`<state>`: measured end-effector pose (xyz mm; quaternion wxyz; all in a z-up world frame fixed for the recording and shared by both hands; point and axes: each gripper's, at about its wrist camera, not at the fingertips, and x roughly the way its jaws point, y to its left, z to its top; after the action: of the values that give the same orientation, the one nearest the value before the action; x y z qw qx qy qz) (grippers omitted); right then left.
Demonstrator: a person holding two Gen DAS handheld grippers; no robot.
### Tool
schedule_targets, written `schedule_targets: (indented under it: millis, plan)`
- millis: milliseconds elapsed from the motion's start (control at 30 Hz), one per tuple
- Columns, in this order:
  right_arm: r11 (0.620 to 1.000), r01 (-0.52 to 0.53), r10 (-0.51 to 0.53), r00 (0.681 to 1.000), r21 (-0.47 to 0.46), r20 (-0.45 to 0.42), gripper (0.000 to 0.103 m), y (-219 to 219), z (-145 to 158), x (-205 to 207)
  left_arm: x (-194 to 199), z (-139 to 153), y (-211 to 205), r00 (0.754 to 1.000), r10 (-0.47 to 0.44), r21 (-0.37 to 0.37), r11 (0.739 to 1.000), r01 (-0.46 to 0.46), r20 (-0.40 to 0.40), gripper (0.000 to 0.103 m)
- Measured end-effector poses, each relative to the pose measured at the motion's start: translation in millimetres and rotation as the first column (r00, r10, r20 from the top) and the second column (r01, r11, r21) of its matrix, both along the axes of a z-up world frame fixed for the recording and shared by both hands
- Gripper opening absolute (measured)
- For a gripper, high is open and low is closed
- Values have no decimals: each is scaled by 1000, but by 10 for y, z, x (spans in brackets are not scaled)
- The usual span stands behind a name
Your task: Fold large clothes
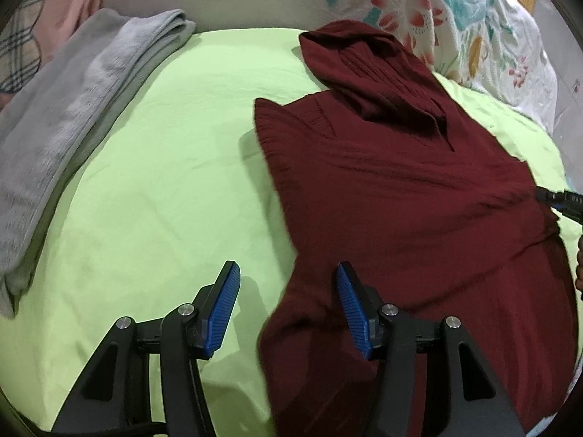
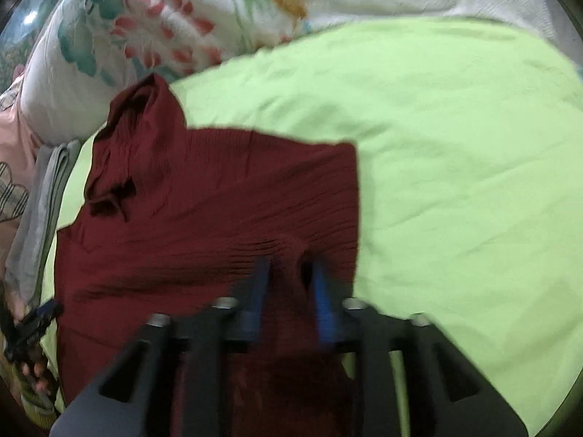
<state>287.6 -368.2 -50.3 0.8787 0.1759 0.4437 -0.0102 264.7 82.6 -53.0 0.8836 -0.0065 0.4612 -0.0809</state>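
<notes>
- The lime-green bed sheet [image 1: 164, 167] is the work surface and the landmark for everything below; a floral quilt [image 1: 455, 11] is bunched along its far edge.
- The maroon knit garment [image 1: 400, 189] lies spread on the sheet towards its right side as the left camera sees it, with one sleeve or collar part already doubled over its upper end, nearest the quilt.
- A folded grey garment [image 1: 73, 109] lies on the sheet's left border, well apart from the maroon one.
- The left gripper [image 1: 288, 306] hovers over the sheet at the maroon garment's near left edge, jaws parted and holding nothing; one pad is above bare sheet, the other above the knit.
- The right gripper [image 2: 288, 291] is at the garment's near right part, jaws partly parted with a raised ridge of knit between them. The view is blurred, so I cannot tell whether the pads press on it.
- My judgement: the step is a lengthwise fold. Pinch both near corners fully, lift them evenly, and carry the edge across without dragging the lower layer or loosening the doubled part.
</notes>
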Motion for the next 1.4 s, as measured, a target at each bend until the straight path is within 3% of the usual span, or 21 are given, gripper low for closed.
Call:
schedule_targets:
  millis: [100, 200, 300, 467, 633, 800, 900, 967, 1000, 1033, 1067, 1167, 1300, 1400]
  plan:
    - [1000, -3, 3, 993, -2, 118, 53, 187, 305, -182, -152, 16, 99, 1000, -8, -35, 999, 9, 19, 56]
    - [984, -150, 132, 977, 94, 168, 54, 583, 435, -241, -223, 9, 123, 999, -20, -43, 999, 21, 32, 55]
    - [938, -316, 292, 942, 146, 165, 54, 1109, 435, -148, -197, -17, 127, 999, -29, -56, 998, 30, 17, 55]
    - [884, -439, 414, 895, 162, 163, 54, 1779, 386, -13, -111, -93, 94, 1000, -23, -51, 998, 22, -12, 55]
    - [802, -563, 540, 827, 201, 158, 54, 2534, 368, 290, -223, -95, 149, 1000, -1, -91, 996, 1, 0, 55]
    - [742, -651, 632, 759, 158, 159, 68, 3275, 332, 828, -247, -127, 132, 999, 42, -66, 997, -42, 2, 55]
    - [727, -674, 663, 738, 132, 124, 68, 3554, 226, 1152, -193, -131, 123, 996, 85, -62, 994, -85, 3, 42]
    - [733, -670, 668, 742, 119, 61, 68, 3671, 91, 1348, -156, -136, 126, 995, 99, -69, 993, -98, 11, 25]
    - [732, -669, 670, 741, 132, 37, 54, 3696, 35, 1401, -147, -139, 126, 995, 99, -77, 992, -97, 12, 20]
    - [716, -674, 682, 731, 182, 25, 31, 3720, -30, 1458, -147, -142, 118, 996, 92, -93, 992, -90, 16, 9]
    - [700, -674, 688, 725, 237, 29, 5, 3727, -72, 1497, -151, -141, 112, 996, 90, -95, 992, -87, 20, 8]
    - [712, -662, 663, 743, 234, 90, 3, 3729, -12, 1511, -204, -129, 124, 992, 120, -89, 989, -116, 41, 4]
    - [740, -620, 603, 783, 260, 152, 3, 3790, 25, 1587, -249, -186, 296, 975, 221, -191, 957, -219, -13, 3]
    - [751, -597, 578, 801, 281, 159, 7, 3782, -80, 1577, -291, -181, 319, 969, 246, -204, 948, -245, -19, 3]
